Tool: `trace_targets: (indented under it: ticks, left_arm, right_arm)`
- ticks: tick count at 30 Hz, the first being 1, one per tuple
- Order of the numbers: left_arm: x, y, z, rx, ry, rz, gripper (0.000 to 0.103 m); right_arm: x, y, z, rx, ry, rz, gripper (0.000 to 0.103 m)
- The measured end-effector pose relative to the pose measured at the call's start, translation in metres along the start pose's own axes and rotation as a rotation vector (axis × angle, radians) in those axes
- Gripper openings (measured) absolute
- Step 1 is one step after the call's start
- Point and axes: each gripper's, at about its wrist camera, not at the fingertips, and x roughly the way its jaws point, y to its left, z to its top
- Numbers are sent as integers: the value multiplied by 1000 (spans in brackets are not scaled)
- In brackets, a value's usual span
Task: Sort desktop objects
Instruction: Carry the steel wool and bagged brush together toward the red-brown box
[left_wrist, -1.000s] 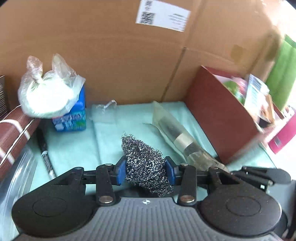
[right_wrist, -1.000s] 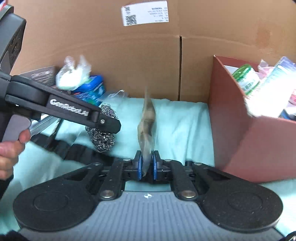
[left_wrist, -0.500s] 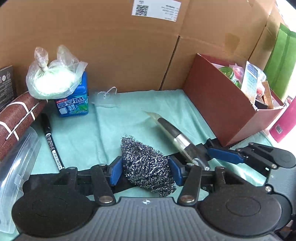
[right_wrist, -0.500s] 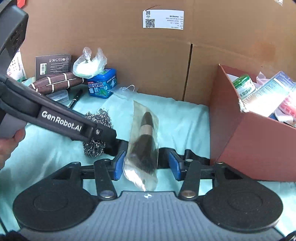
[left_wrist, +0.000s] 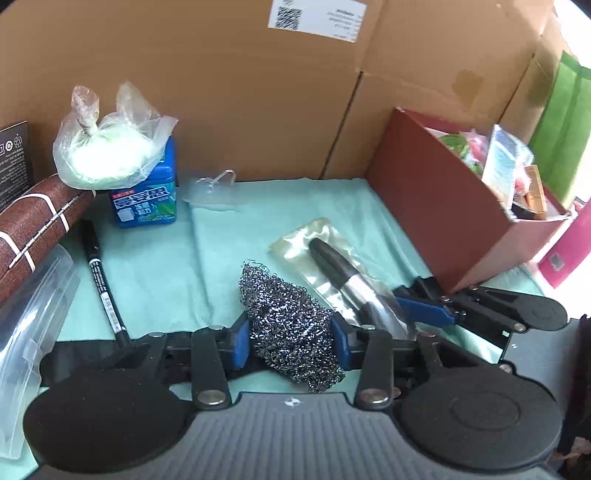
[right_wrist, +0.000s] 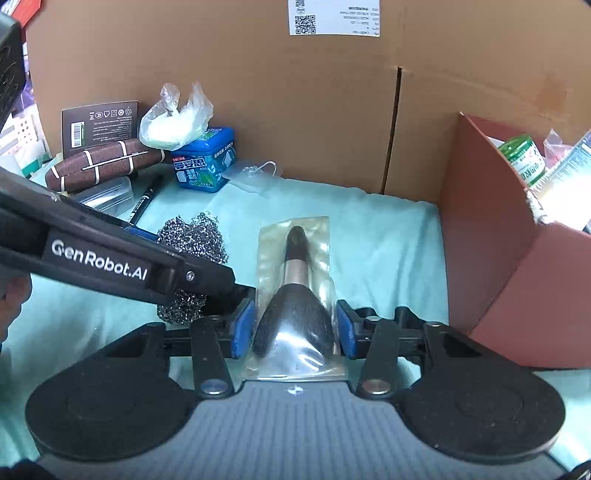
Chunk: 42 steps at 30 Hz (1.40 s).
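My left gripper (left_wrist: 291, 341) is closing, pinching the steel wool (left_wrist: 290, 325). My right gripper (right_wrist: 293, 328) is closing around the bagged brush (right_wrist: 295, 295), right of it, pads not yet pressing.

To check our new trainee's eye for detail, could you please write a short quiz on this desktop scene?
1. True or false: the red-brown box is empty.
2. What rests on top of the blue tub?
3. The bagged brush lies: A) inside the box, B) on the green cloth, C) on the blue tub.
Key: 1 false, it holds several items; 2 a knotted plastic bag with white contents; 3 B.
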Motion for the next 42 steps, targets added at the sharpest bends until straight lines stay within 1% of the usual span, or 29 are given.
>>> trace_targets:
  ticks: [4,7,12,16,18,22,26,29,31,34,38,42]
  left_arm:
    - [-9,-7,-4,10,-11,-4,44]
    - [-21,-12,-4,12,-35,-16,44]
    - [-48,-31,4,40,-104,-40,44]
    - [-64,-54,18,75,-159,-81,44]
    - [-69,-70,29,104,-185,-95,44]
    - [-69,-100,50,166,-223,-132,45]
    - [-60,-136,70,231,-243,-170,45]
    - [-46,-163,80,284,-241,-233,45]
    - [-30,-181,85,320,-232,-254,45]
    - [-2,-204,89,364,-194,-277,45]
    - [30,-226,93,390,-178,-276,45]
    - [53,-245,99,429,-185,-229,45]
  right_arm:
    - [-15,2,-3,2,-15,4,39]
    - [-30,1,-4,16,-44,0,39]
    - [-68,-5,-2,28,-133,-19,39]
    - [-101,-20,3,53,-229,-44,39]
    - [-116,-29,6,68,-277,-71,39]
    - [-138,-52,8,102,-340,-134,39]
    - [-151,-80,8,144,-373,-211,39]
    - [-157,-105,7,183,-394,-282,39]
    - [-161,-124,5,213,-404,-335,39]
    - [-167,-152,-1,261,-406,-420,40]
    - [-167,-184,-7,312,-389,-504,40]
    - [-156,-209,-6,334,-373,-589,40]
